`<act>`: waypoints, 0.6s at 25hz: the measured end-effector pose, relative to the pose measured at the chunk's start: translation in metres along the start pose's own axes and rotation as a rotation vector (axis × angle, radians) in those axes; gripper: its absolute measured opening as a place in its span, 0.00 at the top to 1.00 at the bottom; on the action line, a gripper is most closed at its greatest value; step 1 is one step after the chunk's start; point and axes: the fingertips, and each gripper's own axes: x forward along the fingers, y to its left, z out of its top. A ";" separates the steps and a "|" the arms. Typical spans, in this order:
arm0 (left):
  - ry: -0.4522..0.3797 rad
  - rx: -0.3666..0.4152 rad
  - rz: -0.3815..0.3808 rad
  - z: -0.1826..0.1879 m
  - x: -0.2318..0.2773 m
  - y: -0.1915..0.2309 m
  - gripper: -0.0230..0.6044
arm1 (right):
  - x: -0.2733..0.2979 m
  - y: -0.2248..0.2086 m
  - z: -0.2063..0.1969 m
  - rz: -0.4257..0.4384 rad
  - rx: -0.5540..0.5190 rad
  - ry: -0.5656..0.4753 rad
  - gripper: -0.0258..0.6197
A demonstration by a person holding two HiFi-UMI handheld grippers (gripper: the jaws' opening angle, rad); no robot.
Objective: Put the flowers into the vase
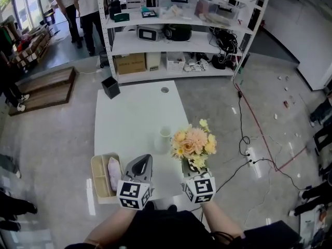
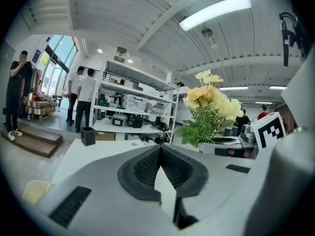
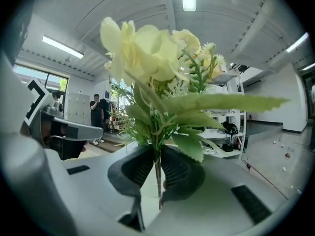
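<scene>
In the head view a bunch of yellow and peach flowers stands upright over the right edge of the white table. My right gripper is shut on its green stems just below the blooms. In the right gripper view the stems run down between the dark pads, and the blossoms fill the picture. A small white vase stands on the table just left of the bouquet, apart from it. My left gripper hovers near the table's front, its jaws shut with nothing between them. From there the bouquet shows at the right.
A beige tray holding a pink thing sits at the table's front left corner. A black box stands at the far left corner. White shelving rises behind the table. Cables and a power strip lie on the floor at the right. People stand at the back left.
</scene>
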 end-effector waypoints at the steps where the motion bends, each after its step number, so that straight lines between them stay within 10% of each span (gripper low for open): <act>1: 0.002 -0.004 0.012 -0.001 -0.002 0.002 0.96 | 0.003 0.004 0.000 0.018 0.001 0.003 0.88; 7: 0.007 -0.021 0.073 -0.006 -0.014 0.013 0.96 | 0.019 0.016 0.023 0.087 -0.004 -0.044 0.88; 15: -0.014 -0.017 0.069 0.004 -0.009 0.014 0.96 | 0.066 0.007 0.148 0.141 -0.026 -0.255 0.88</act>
